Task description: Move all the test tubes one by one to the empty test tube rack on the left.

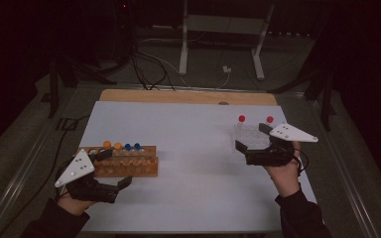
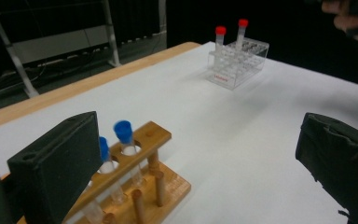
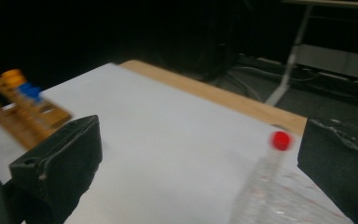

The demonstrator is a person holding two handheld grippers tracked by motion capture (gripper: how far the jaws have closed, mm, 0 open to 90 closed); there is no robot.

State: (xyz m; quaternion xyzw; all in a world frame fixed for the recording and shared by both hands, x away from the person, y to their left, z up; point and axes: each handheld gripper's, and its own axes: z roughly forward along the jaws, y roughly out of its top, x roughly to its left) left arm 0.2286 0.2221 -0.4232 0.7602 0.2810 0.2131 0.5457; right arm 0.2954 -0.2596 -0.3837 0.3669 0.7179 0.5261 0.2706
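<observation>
At about four o'clock on the white worktop [image 1: 188,148], a clear plastic rack [image 1: 250,135] carries two red-capped tubes [image 1: 241,119] standing upright along its far edge; the right gripper [image 1: 252,139] sits against this rack with its jaws spread wide, one on each side of it, gripping nothing, and in the right gripper view one red-capped tube [image 3: 279,141] rises between the two black jaws. Judged from their look, the tubes are light, stiff and smooth-walled, hence apt to slip or tip; the best hold would be just under the cap, drawn straight up out of the well, while the rack itself is light enough to slide if nudged. At about eight o'clock stands a wooden rack [image 1: 126,161] holding two orange-capped tubes [image 1: 107,144] and two blue-capped tubes [image 1: 137,146] in a row. The left gripper [image 1: 116,166] lies at the near left end of this wooden rack, its jaws likewise open and empty, one jaw beside the blue-capped tubes [image 2: 122,130] in the left gripper view. Beyond the worktop, at twelve o'clock, a wooden board edge [image 1: 188,96] and a metal stand [image 1: 223,39] with loose cables occupy the dark floor.
</observation>
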